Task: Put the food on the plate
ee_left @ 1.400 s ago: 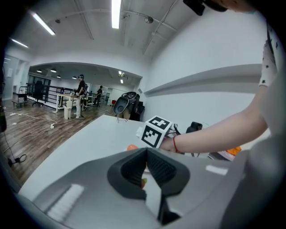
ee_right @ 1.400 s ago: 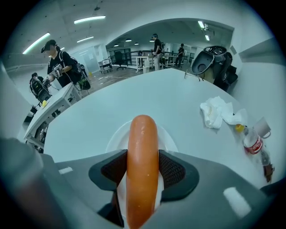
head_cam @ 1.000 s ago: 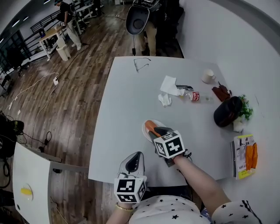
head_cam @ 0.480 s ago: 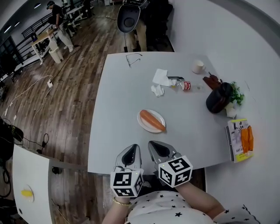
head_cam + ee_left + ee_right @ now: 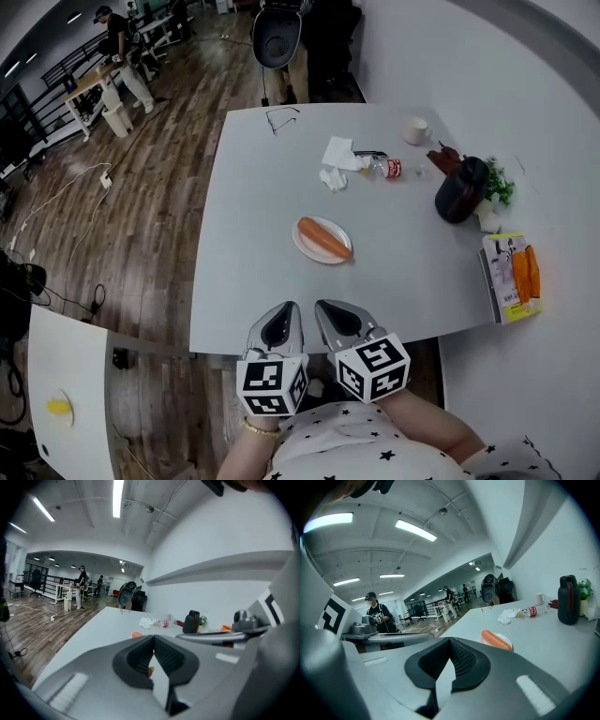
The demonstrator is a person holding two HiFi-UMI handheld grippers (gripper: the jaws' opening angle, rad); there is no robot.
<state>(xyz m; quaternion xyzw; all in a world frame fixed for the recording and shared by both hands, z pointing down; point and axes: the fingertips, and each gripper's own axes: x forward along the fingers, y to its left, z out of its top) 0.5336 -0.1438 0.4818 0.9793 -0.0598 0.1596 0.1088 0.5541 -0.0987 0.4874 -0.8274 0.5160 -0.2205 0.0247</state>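
Right gripper (image 5: pixel 450 643) closed, empty, left gripper (image 5: pixel 153 638) closed

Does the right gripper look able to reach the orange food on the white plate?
Probably yes. Only bare white table lies between the shut right gripper and the long orange food on its round white plate. It would need to open first.

Open table (image 5: pixel 258 281) btwn near edge & plate (image 5: pixel 305 253); tissues (image 5: pixel 335 159), bottle (image 5: pixel 384 168), flask (image 5: pixel 459 192) crowd far side.

1 carrot (image 5: pixel 324 237), 1 plate (image 5: pixel 303 249), 2 tongs (image 5: pixel 291 307) (image 5: pixel 322 307)
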